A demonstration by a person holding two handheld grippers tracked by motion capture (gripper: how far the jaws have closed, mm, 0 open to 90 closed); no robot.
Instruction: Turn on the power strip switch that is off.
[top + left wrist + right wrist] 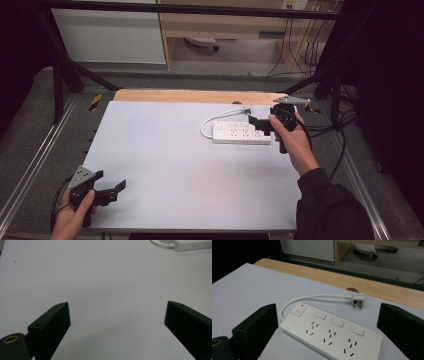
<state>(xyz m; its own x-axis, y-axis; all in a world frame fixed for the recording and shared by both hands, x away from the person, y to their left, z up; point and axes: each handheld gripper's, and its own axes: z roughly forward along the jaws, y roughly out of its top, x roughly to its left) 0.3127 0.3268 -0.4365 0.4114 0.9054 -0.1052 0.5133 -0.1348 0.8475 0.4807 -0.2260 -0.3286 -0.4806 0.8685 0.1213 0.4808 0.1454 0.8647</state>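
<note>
High view: white table top [165,165] with a strip of bare wood along its far edge; a white power strip [241,132] lies flat on the right half, towards the far side. Its short white cable [220,116] loops out from the left end and runs back to a white plug [246,107] resting near the wooden strip.

Right gripper [261,125]: held in the person's right hand [295,142], at the right end of the power strip, jaws spread wide. Whether a jaw touches the strip cannot be told from above.

Left gripper [111,186]: held in the left hand [75,215] at the near left corner of the table, well apart from the strip, jaws parted, nothing between them.

Right gripper view: power strip [329,332] between and beyond the two black jaws; a white switch button with a red mark [299,309] at its cable end, three rectangular buttons and three groups of sockets on its face; plug [358,299] lying on its side, pins showing.

Left gripper view: bare table [107,290] between wide-set jaws; a corner of the power strip [192,245] at top right
</note>
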